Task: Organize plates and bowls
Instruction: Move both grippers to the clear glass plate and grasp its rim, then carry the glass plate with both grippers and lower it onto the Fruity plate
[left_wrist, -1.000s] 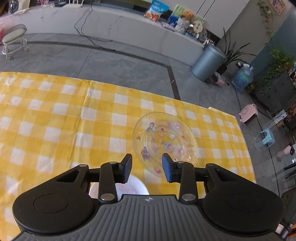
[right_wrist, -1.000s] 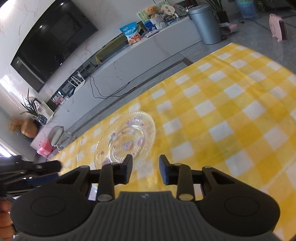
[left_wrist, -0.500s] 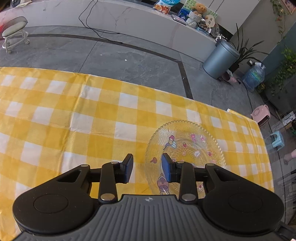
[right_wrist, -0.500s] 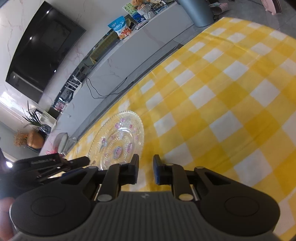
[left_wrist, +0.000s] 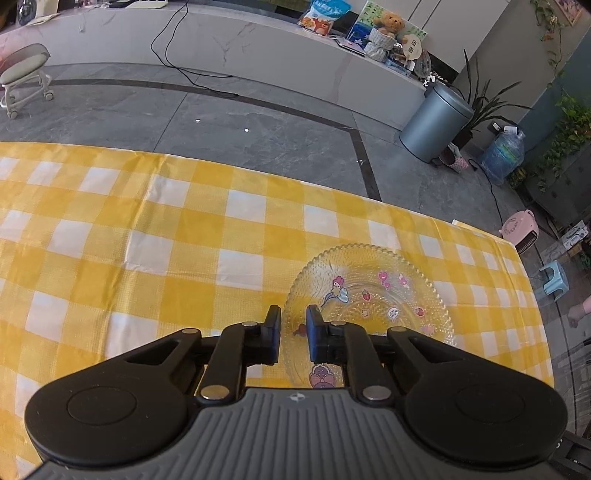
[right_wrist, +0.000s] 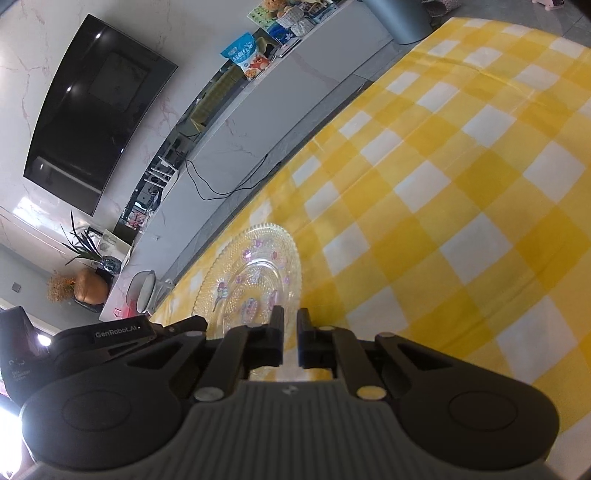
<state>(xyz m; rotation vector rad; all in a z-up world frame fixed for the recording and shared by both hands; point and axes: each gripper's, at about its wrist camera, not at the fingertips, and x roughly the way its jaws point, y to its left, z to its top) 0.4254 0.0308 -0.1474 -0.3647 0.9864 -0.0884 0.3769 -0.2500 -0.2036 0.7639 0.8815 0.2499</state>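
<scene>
A clear glass plate (left_wrist: 373, 295) with pink cartoon prints lies flat on the yellow checked tablecloth (left_wrist: 184, 236). My left gripper (left_wrist: 293, 320) hangs over the plate's near left rim with its jaws narrowed to a small gap and nothing between them. In the right wrist view the same plate (right_wrist: 255, 269) lies just beyond my right gripper (right_wrist: 290, 320), whose jaws are nearly closed with a thin gap and hold nothing. The left gripper's body (right_wrist: 110, 332) shows at the left of that view.
The table's far edge (left_wrist: 258, 173) runs across the left wrist view, with grey floor beyond. A grey bin (left_wrist: 436, 125), a water bottle (left_wrist: 502, 155) and a low white counter (left_wrist: 258, 44) stand far off. A stool (left_wrist: 22, 77) is at far left.
Both grippers' jaws have narrowed. The left gripper has shifted so the plate now sits closer under its right finger. The white dish seen under the left gripper a second ago is out of view.
</scene>
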